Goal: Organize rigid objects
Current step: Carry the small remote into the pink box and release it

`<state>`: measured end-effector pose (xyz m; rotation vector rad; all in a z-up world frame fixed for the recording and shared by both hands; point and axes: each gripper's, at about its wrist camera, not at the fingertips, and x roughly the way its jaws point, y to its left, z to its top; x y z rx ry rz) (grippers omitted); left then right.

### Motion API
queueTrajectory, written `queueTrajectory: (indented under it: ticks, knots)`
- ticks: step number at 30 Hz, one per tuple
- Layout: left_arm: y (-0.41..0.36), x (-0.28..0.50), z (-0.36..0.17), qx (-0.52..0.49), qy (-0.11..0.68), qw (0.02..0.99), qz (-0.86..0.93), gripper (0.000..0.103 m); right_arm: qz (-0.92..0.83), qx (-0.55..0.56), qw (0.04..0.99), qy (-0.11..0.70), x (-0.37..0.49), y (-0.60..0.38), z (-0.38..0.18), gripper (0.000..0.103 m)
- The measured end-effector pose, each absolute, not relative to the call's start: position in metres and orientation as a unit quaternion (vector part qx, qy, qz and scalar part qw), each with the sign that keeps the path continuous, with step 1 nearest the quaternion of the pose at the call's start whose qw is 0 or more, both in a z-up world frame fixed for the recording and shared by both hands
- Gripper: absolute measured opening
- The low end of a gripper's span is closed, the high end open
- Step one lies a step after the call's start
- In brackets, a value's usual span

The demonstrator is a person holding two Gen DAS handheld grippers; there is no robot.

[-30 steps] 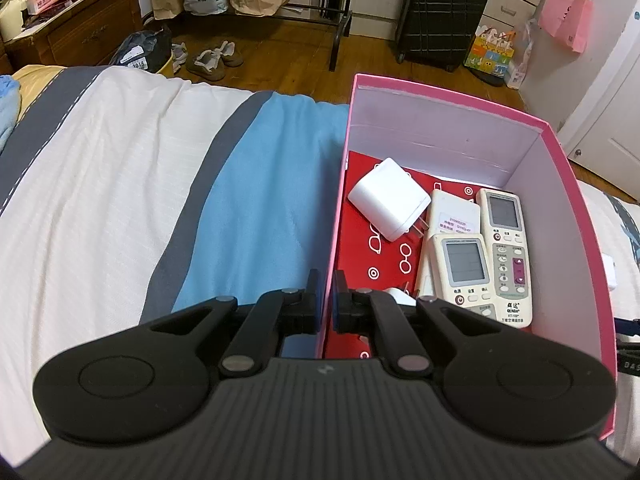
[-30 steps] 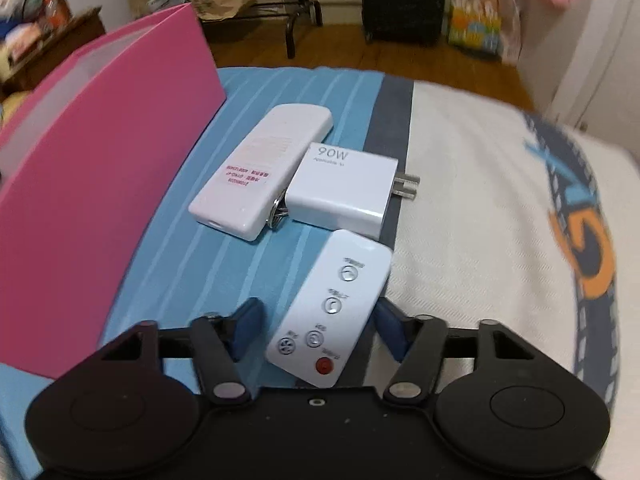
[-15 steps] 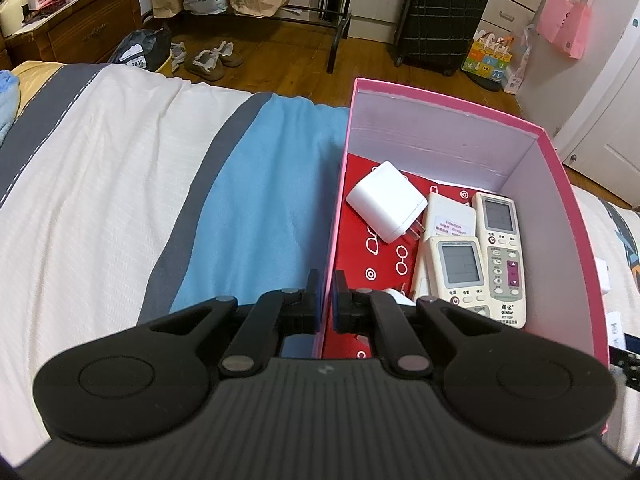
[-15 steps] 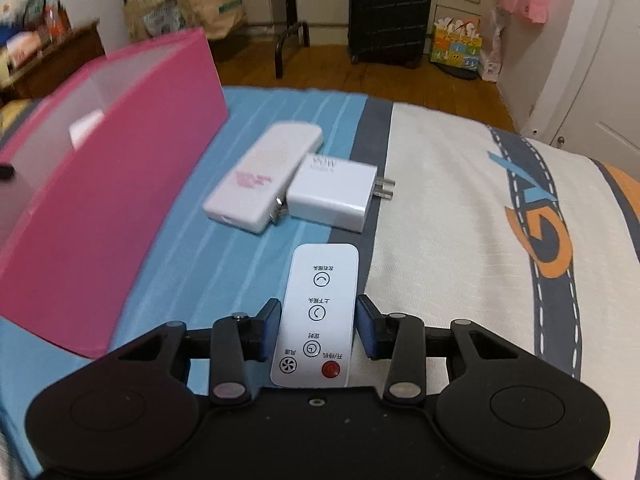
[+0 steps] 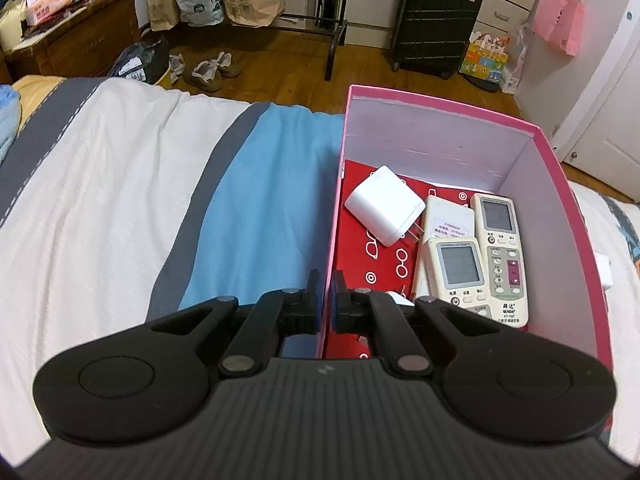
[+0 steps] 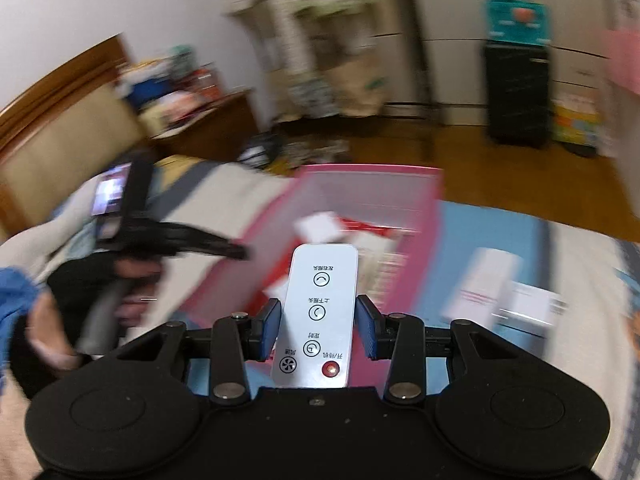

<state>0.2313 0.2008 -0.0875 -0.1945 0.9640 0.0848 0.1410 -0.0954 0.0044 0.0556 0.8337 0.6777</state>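
Note:
In the left wrist view my left gripper [image 5: 327, 300] is shut on the near left wall of the pink box [image 5: 440, 112], one finger on each side. A white charger [image 5: 384, 210], two air-conditioner remotes [image 5: 460, 272] [image 5: 502, 248] and a white flat device lie inside on the red floor. In the blurred right wrist view my right gripper [image 6: 320, 328] is shut on a slim white remote [image 6: 324, 264], held in the air. The pink box [image 6: 372, 184] lies ahead and below. A hand holding the left gripper [image 6: 176, 240] shows at the left.
On the blue stripe right of the box lie a white power bank [image 6: 484, 284] and a white charger [image 6: 532, 304]. The striped bed cover [image 5: 120, 200] stretches left of the box. Beyond the bed are a wooden floor, a black suitcase [image 5: 436, 24] and paper bags.
My right gripper closed on the slim white remote, lifted it off the bed and swung left and up toward the pink box. My left gripper kept its hold on the box wall.

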Motion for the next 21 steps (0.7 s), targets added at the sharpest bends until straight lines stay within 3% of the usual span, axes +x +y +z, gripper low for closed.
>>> queueTrajectory:
  ticks: [7, 21]
  knots:
    - [0.212, 0.229, -0.089, -0.127, 0.459, 0.879, 0.028, 0.004, 0.337, 0.011, 0.828, 0.448, 0.171, -0.008, -0.025, 0.046]
    - [0.222, 0.230, -0.093, -0.148, 0.457, 0.877, 0.014, 0.005, 0.277, 0.100, 0.783, 0.548, 0.207, 0.019, -0.107, 0.051]
